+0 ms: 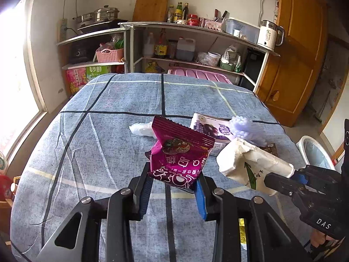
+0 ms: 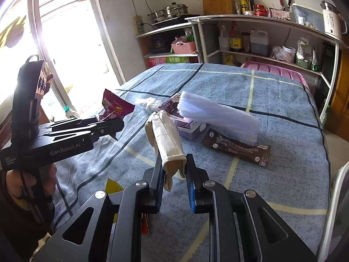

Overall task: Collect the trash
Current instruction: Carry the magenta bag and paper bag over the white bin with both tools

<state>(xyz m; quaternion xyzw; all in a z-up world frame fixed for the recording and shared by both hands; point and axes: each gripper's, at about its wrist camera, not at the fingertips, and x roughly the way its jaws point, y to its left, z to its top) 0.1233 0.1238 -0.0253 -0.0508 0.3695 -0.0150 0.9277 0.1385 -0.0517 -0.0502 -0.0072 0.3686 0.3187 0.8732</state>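
Jaws of the left gripper (image 1: 174, 185) are clenched on the lower edge of a magenta snack wrapper (image 1: 181, 150), which stands up from the pads, clear of the blue checked surface (image 1: 98, 142). Jaws of the right gripper (image 2: 174, 174) are pressed on the bottom of a crumpled cream paper bag (image 2: 165, 135), also lifted. Both grips sit near the edge of the material, so I judge it best to carry them slowly and level, without shaking, toward the white bin (image 1: 314, 152) at the right edge of the left wrist view. Each piece should be over the opening before it is let go. More trash is left in the middle of the frame: a brown sachet (image 2: 237, 147), a purple box (image 2: 187, 126), a pale foam sheet (image 2: 218, 113) and a white tissue (image 2: 148, 104).
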